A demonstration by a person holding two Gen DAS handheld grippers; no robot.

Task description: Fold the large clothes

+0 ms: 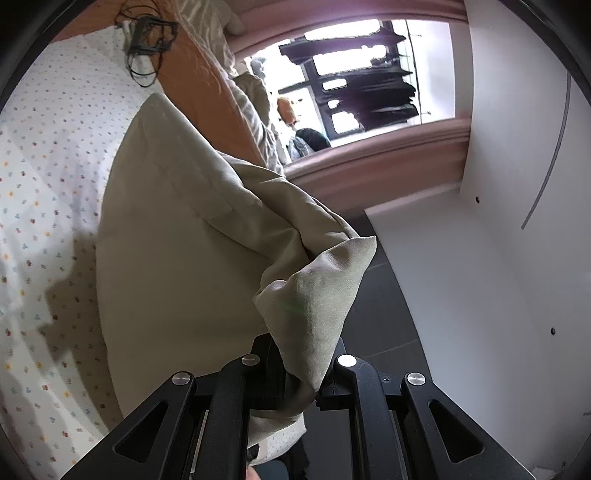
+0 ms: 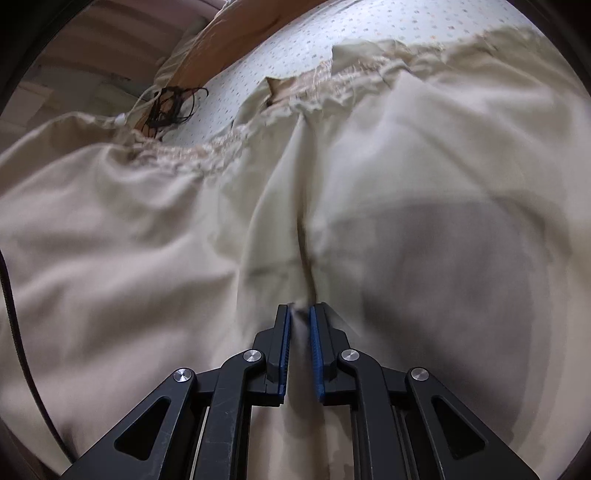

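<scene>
A large beige garment (image 1: 177, 229) hangs lifted over a dotted bed sheet (image 1: 48, 147) in the left wrist view. My left gripper (image 1: 301, 350) is shut on a bunched corner of it, and the cloth hides most of both fingers. In the right wrist view the same garment (image 2: 129, 240) lies spread on the bed, its gathered elastic waistband (image 2: 258, 140) at the far side. My right gripper (image 2: 300, 314) has its blue pads (image 2: 317, 354) pinched on a raised ridge of the cloth at the centre seam.
A tangle of black cable (image 1: 147, 33) (image 2: 170, 107) lies on the sheet near an orange headboard (image 1: 195, 85). A white cabinet (image 1: 498, 240) stands right of the bed over dark floor (image 1: 380, 306). A bright window (image 1: 351, 74) is beyond.
</scene>
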